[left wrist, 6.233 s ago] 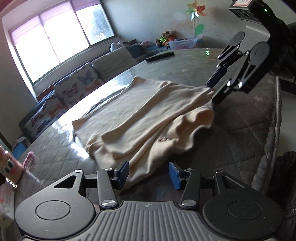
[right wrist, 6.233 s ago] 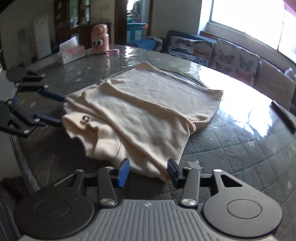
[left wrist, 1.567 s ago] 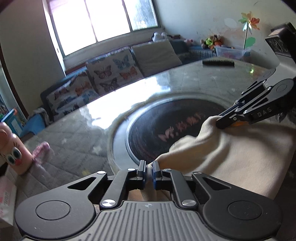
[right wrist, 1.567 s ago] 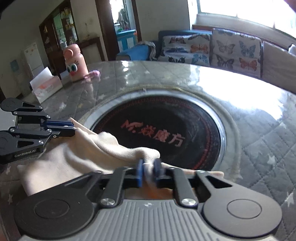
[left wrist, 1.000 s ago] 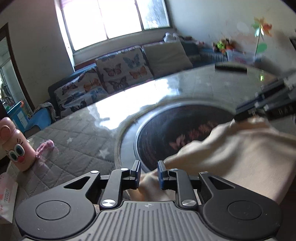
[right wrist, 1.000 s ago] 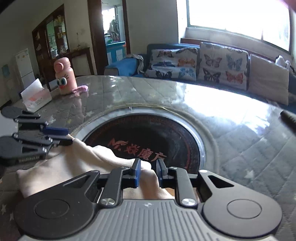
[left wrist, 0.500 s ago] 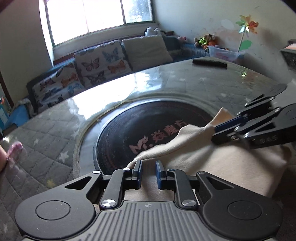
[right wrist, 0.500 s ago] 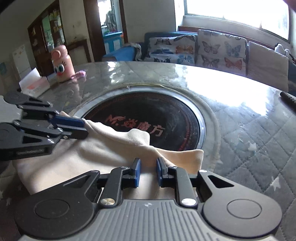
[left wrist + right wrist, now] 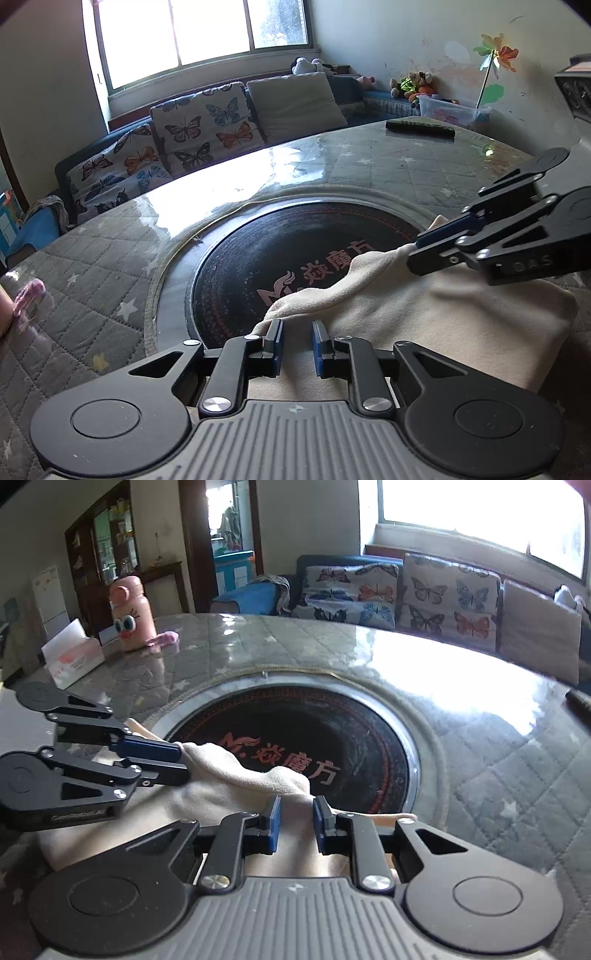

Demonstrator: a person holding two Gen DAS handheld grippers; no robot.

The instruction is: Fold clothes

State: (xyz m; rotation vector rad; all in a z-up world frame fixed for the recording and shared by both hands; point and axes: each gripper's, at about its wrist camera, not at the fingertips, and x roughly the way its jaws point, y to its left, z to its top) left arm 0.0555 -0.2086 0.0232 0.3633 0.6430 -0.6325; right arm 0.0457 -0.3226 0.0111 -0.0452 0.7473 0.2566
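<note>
Cream garment (image 9: 461,317), folded thick, soft rumpled top edge between both slightly parted, released tools (image 9: 297,341) (image 9: 296,821).

Setting: a home living room. Evidence: sofa (image 9: 155,162) under a wide window (image 9: 199,33), butterfly-print cushions (image 9: 448,602), soft toys (image 9: 413,83) and a paper pinwheel (image 9: 495,55) by the wall. Round quilted surface (image 9: 92,266) with inset hotplate (image 9: 314,738); on it a pink cartoon bottle (image 9: 129,613), tissue box (image 9: 72,657), remote control (image 9: 419,129). Wooden cabinet (image 9: 107,554) beyond.
</note>
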